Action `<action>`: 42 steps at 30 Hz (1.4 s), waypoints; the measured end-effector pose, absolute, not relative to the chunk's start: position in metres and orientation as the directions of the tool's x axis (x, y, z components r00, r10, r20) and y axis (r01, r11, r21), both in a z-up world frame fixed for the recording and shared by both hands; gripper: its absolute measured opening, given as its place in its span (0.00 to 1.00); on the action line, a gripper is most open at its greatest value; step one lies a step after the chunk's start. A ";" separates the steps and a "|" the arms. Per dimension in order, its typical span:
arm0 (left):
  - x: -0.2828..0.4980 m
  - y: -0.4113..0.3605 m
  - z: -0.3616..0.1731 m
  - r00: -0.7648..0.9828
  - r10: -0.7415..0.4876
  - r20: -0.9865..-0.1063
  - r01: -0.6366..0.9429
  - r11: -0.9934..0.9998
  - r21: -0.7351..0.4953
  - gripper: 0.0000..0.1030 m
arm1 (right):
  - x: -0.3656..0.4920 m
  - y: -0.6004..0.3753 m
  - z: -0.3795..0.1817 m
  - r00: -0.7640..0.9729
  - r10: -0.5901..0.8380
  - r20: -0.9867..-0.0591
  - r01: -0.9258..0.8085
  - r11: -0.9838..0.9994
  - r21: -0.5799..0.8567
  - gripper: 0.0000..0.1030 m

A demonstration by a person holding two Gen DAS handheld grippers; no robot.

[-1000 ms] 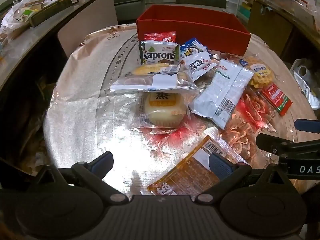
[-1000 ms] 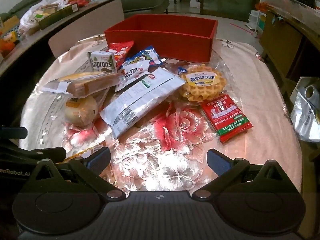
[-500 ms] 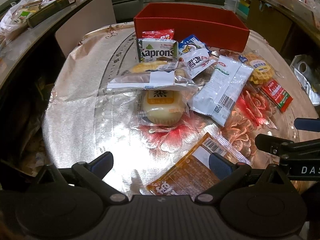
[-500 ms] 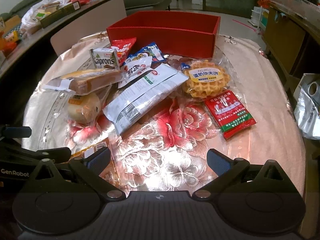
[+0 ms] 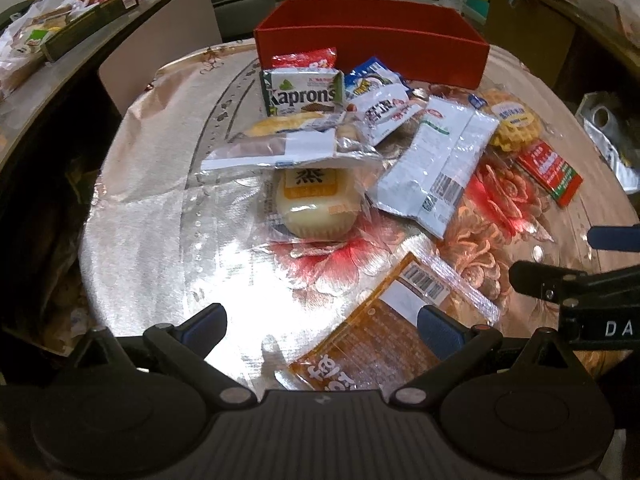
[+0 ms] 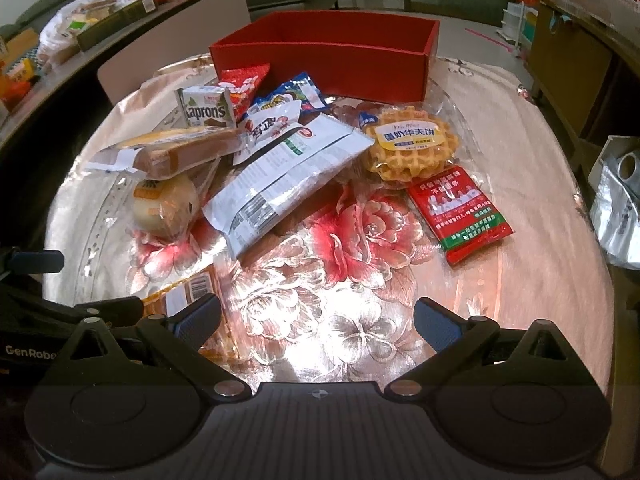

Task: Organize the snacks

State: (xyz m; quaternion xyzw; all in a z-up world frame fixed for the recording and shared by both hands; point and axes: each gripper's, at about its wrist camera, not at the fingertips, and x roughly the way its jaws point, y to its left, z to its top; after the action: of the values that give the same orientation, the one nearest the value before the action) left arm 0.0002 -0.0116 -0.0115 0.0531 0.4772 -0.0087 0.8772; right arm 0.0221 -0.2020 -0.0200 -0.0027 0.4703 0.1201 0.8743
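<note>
A red box point(image 5: 372, 46) point(image 6: 324, 60) stands open at the far side of the round table. In front of it lies a pile of snacks: a Kaprons pack point(image 5: 302, 94) point(image 6: 206, 110), a wrapped round bun point(image 5: 318, 204) point(image 6: 164, 204), a long white bag point(image 5: 434, 168) point(image 6: 280, 176), a waffle point(image 6: 410, 146) point(image 5: 514, 120) and a red-green sachet point(image 6: 460, 212) point(image 5: 550, 172). An orange packet point(image 5: 380, 340) lies nearest. My left gripper point(image 5: 322, 320) hovers open above that packet's near end. My right gripper point(image 6: 316, 316) is open over bare cloth.
The table wears a shiny flowered cloth point(image 6: 360, 280). A sandwich in clear wrap point(image 5: 288, 148) rests on the bun. A silver bag point(image 6: 620, 208) sits beyond the right edge. A cluttered counter point(image 5: 48, 32) runs along the left, and a chair back point(image 5: 160, 64) stands behind the table.
Both grippers have shifted slightly forward toward the snack pile. Neither has opened, shut or touched anything.
</note>
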 end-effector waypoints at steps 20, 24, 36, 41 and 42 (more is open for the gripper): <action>0.015 -0.050 -0.041 0.398 -0.056 -0.916 0.331 0.940 0.087 0.94 | 0.022 -0.218 -0.021 0.507 0.220 -0.833 -0.174 0.973 0.151 1.00; 0.028 -0.058 -0.062 0.308 -0.049 -0.950 0.370 0.926 0.072 0.94 | 0.023 -0.223 -0.021 0.505 0.232 -0.832 -0.161 0.972 0.174 1.00; 0.036 -0.063 -0.061 0.329 -0.050 -0.943 0.375 0.923 0.082 0.75 | 0.029 -0.229 -0.025 0.486 0.243 -0.839 -0.144 0.970 0.197 1.00; 0.031 -0.037 -0.045 0.325 -0.129 -0.937 0.306 0.952 -0.024 0.53 | 0.033 -0.229 -0.031 0.467 0.237 -0.852 -0.147 0.971 0.189 0.99; 0.032 -0.033 -0.043 0.329 -0.130 -0.935 0.287 0.957 -0.032 0.49 | 0.034 -0.228 -0.033 0.461 0.238 -0.855 -0.150 0.970 0.190 0.98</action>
State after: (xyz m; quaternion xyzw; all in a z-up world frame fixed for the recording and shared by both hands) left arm 0.0317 -0.0330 -0.0428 0.0697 0.5648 -0.1284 0.8122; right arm 0.0341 -0.2280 -0.0327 0.0436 0.5066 0.1136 0.8536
